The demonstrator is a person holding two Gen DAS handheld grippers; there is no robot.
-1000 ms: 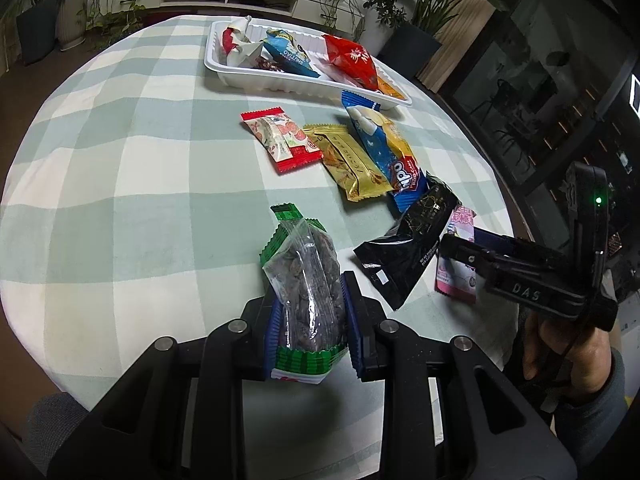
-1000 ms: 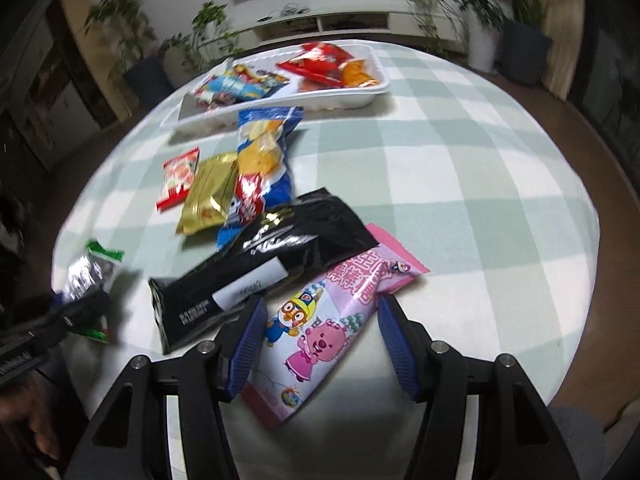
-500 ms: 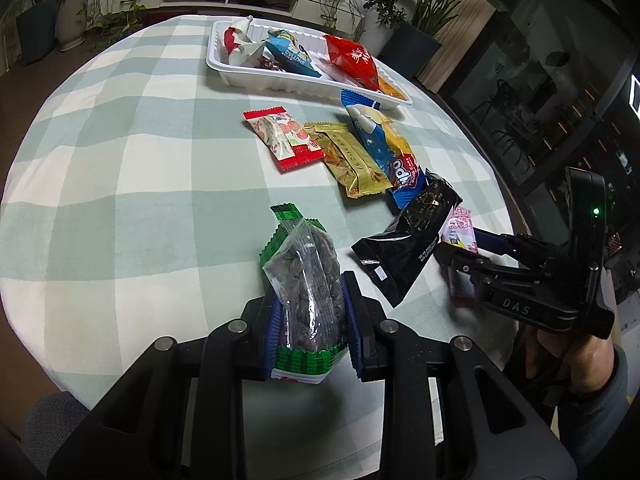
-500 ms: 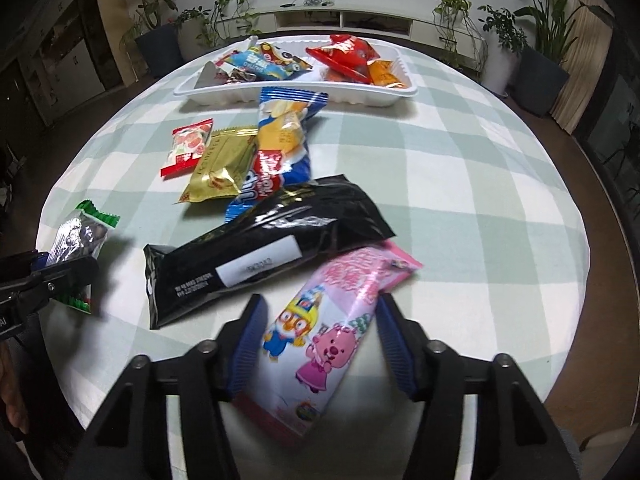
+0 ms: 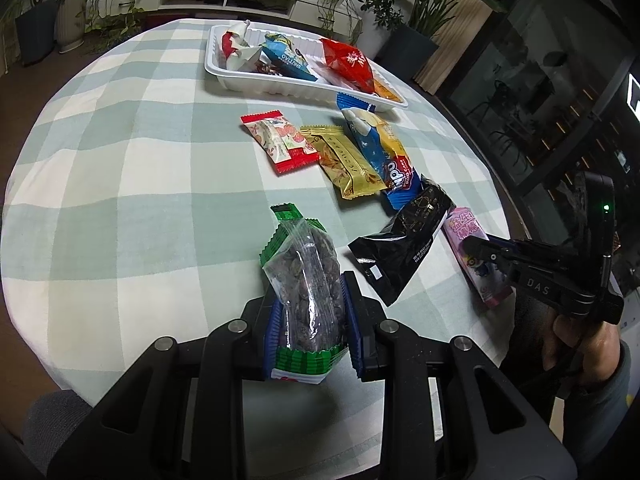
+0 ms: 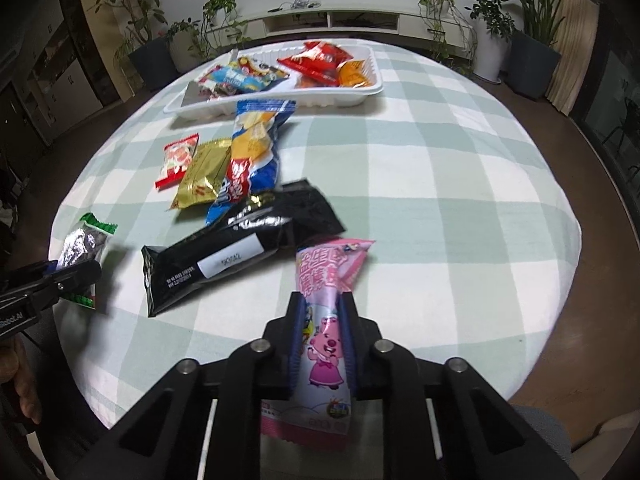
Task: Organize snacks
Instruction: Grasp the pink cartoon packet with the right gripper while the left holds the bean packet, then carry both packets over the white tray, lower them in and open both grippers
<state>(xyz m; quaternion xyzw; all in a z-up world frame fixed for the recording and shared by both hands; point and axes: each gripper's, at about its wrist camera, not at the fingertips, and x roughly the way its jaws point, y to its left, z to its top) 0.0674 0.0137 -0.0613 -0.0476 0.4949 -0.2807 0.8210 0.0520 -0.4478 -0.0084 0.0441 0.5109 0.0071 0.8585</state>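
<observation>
Only right wrist shows jaws pinching pink packet (image 6: 322, 344).

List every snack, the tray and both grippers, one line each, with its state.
left gripper: shut on the green seed packet
green seed packet: clamped, standing upright
right gripper: shut on the pink cartoon packet
pink cartoon packet: clamped
black packet: lying flat on the cloth
blue packet: lying on the cloth
gold packet: lying on the cloth
red-and-white packet: lying on the cloth
white tray: holding several snacks
</observation>
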